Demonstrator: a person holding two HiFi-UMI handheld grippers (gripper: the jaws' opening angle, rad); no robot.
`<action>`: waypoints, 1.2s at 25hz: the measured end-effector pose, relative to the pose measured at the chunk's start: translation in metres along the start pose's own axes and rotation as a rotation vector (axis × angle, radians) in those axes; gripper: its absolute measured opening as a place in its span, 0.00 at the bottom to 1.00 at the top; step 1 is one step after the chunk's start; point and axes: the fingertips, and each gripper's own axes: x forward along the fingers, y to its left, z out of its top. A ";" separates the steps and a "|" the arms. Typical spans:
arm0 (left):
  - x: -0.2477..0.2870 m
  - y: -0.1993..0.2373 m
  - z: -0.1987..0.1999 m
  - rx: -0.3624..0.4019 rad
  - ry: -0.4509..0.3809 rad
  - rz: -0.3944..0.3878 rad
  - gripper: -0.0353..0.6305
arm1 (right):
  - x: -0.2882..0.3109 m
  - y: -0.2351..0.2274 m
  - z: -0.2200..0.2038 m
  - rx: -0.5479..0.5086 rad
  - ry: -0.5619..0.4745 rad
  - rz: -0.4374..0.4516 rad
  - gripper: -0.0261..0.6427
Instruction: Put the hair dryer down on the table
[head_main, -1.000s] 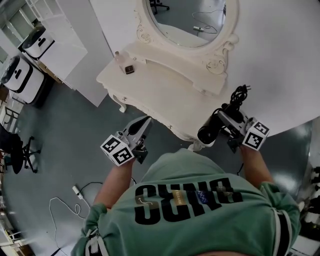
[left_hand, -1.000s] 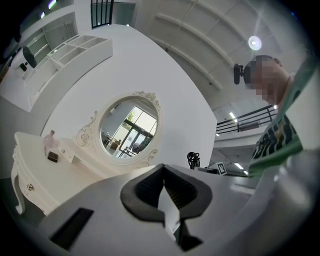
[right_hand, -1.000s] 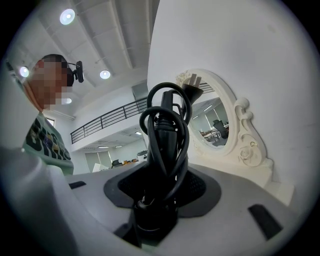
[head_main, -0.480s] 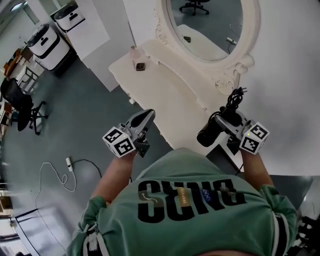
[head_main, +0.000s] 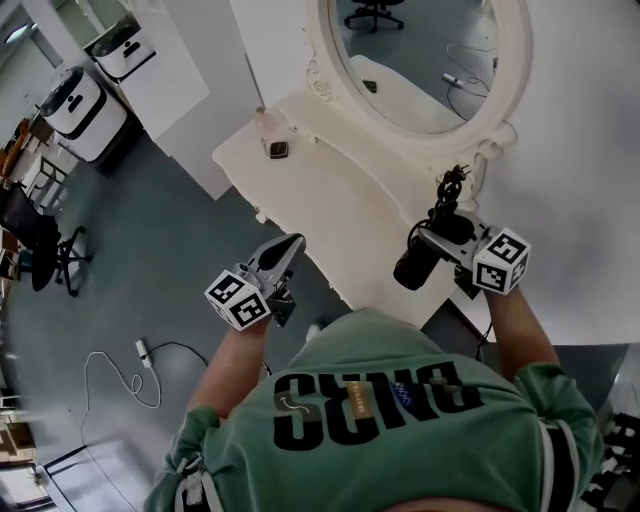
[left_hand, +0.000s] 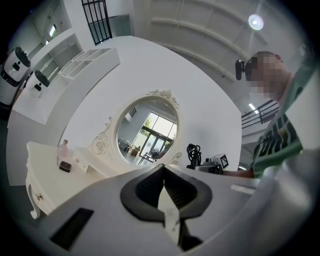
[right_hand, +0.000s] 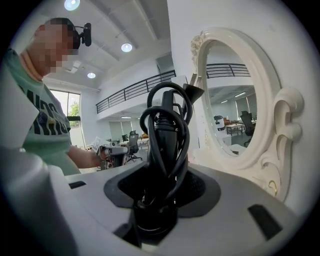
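Grey floor (head_main: 170, 260), white wall behind. White table (head_main: 330, 205) against the wall, oval mirror (head_main: 420, 60) on top in a carved frame. Person in a green shirt (head_main: 380, 420) stands at the table's near edge. Two white machines (head_main: 85, 100) sit far left, with a black chair (head_main: 40, 240) below them and a white cable (head_main: 120, 370) loose on the floor.

Left gripper (head_main: 292, 243) is over the floor, just off the table's near left side. Its jaw tips are together, nothing between them (left_hand: 163, 172).

Right gripper (head_main: 445, 235) is by the mirror's right base, jaws clamped on the dryer handle (right_hand: 160, 165).

Dryer (head_main: 415, 262) is black and held in the air at the table's near right corner, not lying on the top. Its barrel points back toward the person. The cord (head_main: 447, 195) is bundled, looped round the handle, and sticks out past the jaws.

On the table's far left corner: a small pink bottle (head_main: 264, 120) with a dark box (head_main: 278, 149) just beside it.
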 end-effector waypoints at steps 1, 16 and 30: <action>-0.001 0.006 0.002 0.001 -0.003 -0.003 0.07 | 0.008 -0.002 0.002 -0.010 0.016 -0.005 0.30; -0.017 0.079 -0.010 -0.027 -0.011 0.018 0.07 | 0.127 -0.024 -0.019 -0.111 0.304 0.057 0.30; -0.044 0.128 -0.044 -0.074 0.008 0.038 0.07 | 0.243 -0.069 -0.104 -0.194 0.664 0.083 0.30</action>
